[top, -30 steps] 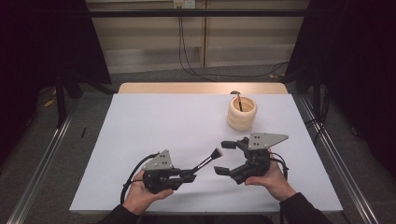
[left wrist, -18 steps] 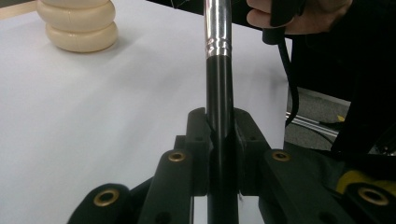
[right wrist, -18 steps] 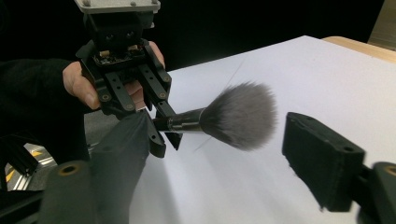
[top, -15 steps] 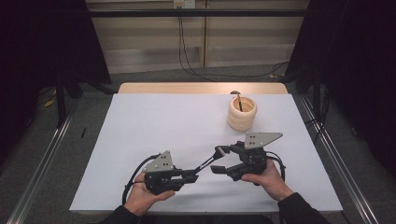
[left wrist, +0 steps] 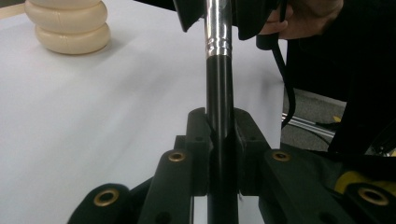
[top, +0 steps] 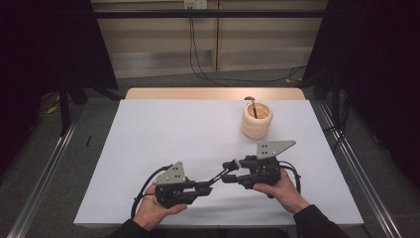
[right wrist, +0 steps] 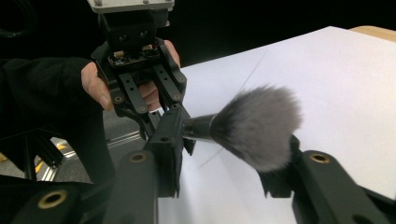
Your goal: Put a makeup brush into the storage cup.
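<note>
One brush, one ringed holder, two tools.

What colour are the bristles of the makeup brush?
Grey, darker at the base and paler at the tips; the makeup brush shows best in the right gripper view.

Dim room, bright table sheet, soft shadows, dark surrounds; brush bristles blurred w/ motion.

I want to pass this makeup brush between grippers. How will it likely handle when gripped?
The brush handle looks rigid and smooth, so it may slip or roll. It seems light. The fluffy bristles will likely squash between the right hand-held gripper jaws, which have just been closing around them; the left hand-held gripper clamps the handle.
</note>
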Demonstrator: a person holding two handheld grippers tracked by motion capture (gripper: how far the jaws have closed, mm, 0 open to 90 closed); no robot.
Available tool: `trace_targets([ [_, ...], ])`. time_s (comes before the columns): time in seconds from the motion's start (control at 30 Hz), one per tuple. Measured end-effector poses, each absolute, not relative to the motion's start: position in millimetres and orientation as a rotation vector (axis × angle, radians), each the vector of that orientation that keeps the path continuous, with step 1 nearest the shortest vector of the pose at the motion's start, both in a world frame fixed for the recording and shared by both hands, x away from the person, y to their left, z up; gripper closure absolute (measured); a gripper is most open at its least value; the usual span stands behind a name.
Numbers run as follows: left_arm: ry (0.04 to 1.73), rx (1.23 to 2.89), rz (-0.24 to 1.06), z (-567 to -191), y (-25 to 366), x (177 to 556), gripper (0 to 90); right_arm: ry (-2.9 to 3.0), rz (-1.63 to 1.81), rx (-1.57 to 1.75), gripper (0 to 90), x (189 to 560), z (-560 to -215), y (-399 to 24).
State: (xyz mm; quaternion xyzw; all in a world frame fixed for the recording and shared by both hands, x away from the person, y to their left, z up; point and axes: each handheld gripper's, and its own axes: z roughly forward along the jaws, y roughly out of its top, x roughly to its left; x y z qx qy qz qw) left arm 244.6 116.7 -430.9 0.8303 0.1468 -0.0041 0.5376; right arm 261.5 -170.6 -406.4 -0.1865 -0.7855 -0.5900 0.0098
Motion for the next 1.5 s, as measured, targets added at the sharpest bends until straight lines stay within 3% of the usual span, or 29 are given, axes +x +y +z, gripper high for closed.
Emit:
trace_targets([
  [0.2,0.353,1.982,-0.019,-435.9,115.7,246.1,79.1,-2.431,-1.838,-0.567,70.1,262.1,-406.3,-172.0],
  [0.6,0.356,1.973,0.027,-441.2,116.8,250.2,73.5,-2.370,-1.836,-0.506,77.1,260.7,-402.8,-171.5],
  [0.9,0.397,1.934,0.062,-440.4,118.5,249.7,57.4,-2.391,-1.840,-0.540,77.2,260.4,-400.7,-172.8],
  [0.97,0.423,1.924,0.073,-439.3,118.8,249.5,49.0,-2.396,-1.838,-0.557,77.1,260.3,-400.0,-173.8],
  [1.5,0.527,1.875,0.142,-429.1,129.3,250.1,12.6,-2.412,-1.847,-0.633,77.2,261.7,-396.7,-180.6],
])
